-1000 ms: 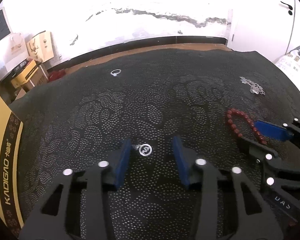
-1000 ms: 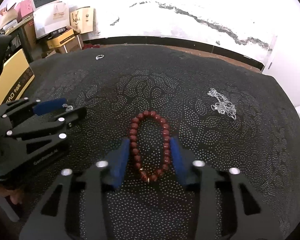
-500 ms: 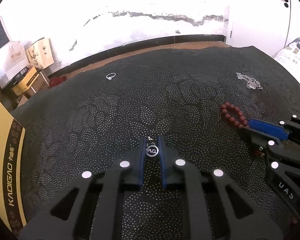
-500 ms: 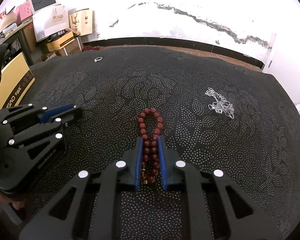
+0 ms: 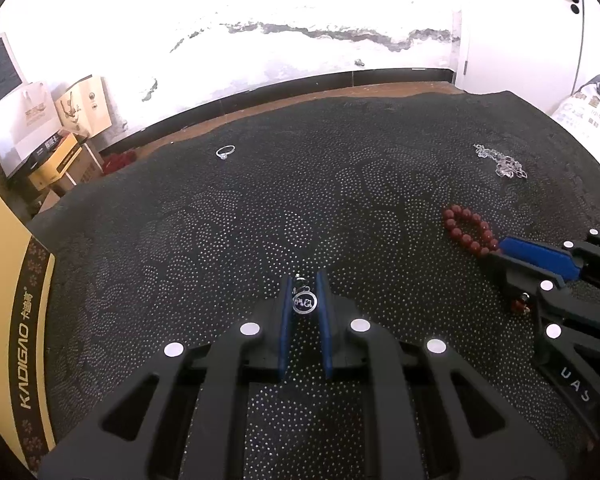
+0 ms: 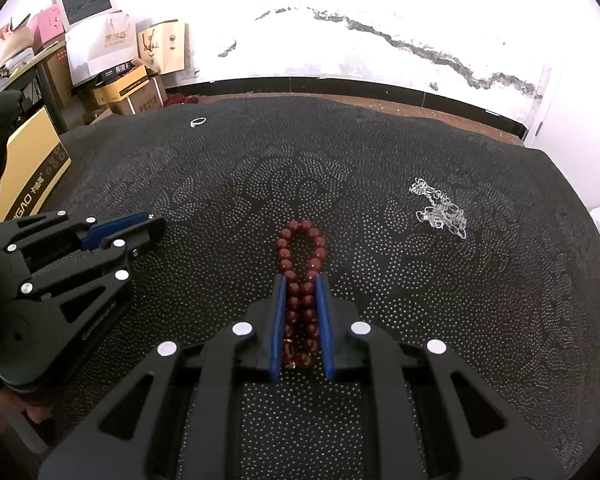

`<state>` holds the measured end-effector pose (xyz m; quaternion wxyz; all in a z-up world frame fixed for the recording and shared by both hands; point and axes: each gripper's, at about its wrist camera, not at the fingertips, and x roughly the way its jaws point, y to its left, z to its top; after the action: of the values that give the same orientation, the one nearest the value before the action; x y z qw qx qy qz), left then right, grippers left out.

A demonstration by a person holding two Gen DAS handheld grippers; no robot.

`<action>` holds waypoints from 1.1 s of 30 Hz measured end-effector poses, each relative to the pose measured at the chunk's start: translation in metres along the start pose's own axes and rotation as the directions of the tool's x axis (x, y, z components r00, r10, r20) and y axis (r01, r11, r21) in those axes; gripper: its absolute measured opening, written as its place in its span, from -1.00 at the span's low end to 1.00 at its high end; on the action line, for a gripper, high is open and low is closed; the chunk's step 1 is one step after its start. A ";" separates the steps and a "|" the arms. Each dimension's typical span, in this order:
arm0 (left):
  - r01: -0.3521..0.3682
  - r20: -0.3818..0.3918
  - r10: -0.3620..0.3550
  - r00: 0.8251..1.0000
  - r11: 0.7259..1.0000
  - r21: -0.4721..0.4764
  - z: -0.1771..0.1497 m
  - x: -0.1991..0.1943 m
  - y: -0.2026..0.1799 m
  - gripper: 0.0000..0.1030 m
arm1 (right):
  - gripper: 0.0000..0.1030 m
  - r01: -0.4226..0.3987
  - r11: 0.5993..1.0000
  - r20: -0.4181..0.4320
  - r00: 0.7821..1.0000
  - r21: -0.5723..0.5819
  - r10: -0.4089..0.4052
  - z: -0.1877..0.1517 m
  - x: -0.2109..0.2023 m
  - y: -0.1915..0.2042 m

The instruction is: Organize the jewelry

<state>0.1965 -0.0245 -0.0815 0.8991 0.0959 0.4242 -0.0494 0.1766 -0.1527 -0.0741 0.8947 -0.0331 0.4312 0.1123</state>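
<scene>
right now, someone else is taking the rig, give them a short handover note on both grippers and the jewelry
Left gripper: jaws have just closed on the small round silver pendant, still down at the black cloth.
Right gripper: jaws have just closed on the red bead bracelet, squeezing it into a narrow loop on the cloth.
Loose on the cloth: silver ring at the far left, silver chain heaped at the far right.
Done: both pieces gripped.
Left: lift and put them away, then the ring and chain. No jewelry box is clearly in view.
</scene>
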 end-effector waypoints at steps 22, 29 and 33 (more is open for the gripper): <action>-0.037 0.047 0.041 0.998 0.997 -0.075 0.014 -0.109 0.052 -0.77 | -0.99 -0.024 0.999 0.151 0.988 -0.035 0.030 0.048 -0.119 0.046; -0.092 0.086 0.105 0.991 0.985 -0.148 0.017 -0.185 0.122 -0.77 | -0.99 -0.045 0.995 0.204 0.977 -0.084 0.061 0.074 -0.180 0.107; -0.136 0.092 0.155 0.984 0.973 -0.188 0.011 -0.227 0.167 -0.77 | -0.99 -0.071 0.991 0.222 0.970 -0.117 0.096 0.085 -0.209 0.146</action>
<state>0.0890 0.1382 0.1219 0.9266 0.0420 0.3703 0.0505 0.0817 -0.0334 0.1473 0.9295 -0.0504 0.3203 0.1760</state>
